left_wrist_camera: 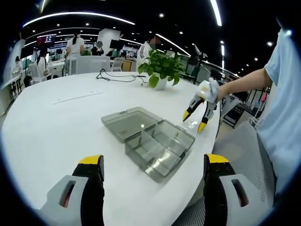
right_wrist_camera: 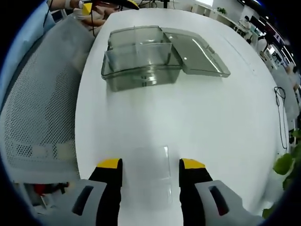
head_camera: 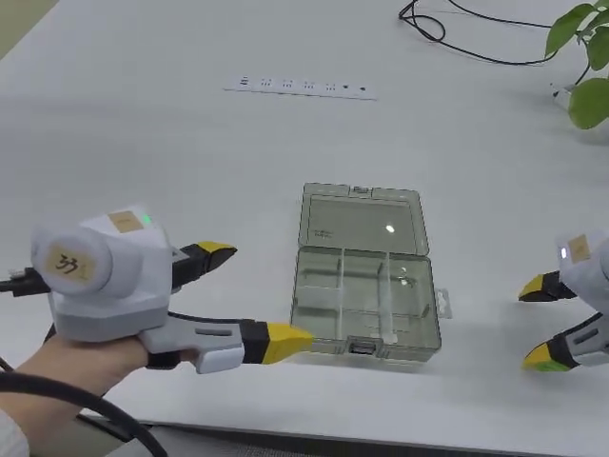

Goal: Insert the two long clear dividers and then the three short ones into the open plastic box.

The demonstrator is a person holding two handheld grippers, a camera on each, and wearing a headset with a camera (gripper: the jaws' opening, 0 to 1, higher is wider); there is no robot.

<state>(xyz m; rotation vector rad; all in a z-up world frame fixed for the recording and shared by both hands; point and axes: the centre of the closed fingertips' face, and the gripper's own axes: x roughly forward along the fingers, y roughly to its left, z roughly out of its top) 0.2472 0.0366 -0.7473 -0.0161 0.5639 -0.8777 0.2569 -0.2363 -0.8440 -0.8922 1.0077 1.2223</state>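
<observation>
the box [head_camera: 362, 221] mid-picture already has some clear walls in. bottom middle, my right claw [right_wrist_camera: 151, 163] is wide open over one loose clear piece [right_wrist_camera: 149, 170]. my left claw [left_wrist_camera: 153, 159] is wide open, empty.

text: "33" | on: round sticker [head_camera: 68, 264] | where: left tongs [head_camera: 265, 294] housing

A white table [left_wrist_camera: 56, 122] stands in a dark-ceilinged office with strip lights [left_wrist_camera: 75, 13] and a potted plant [left_wrist_camera: 162, 68].
</observation>
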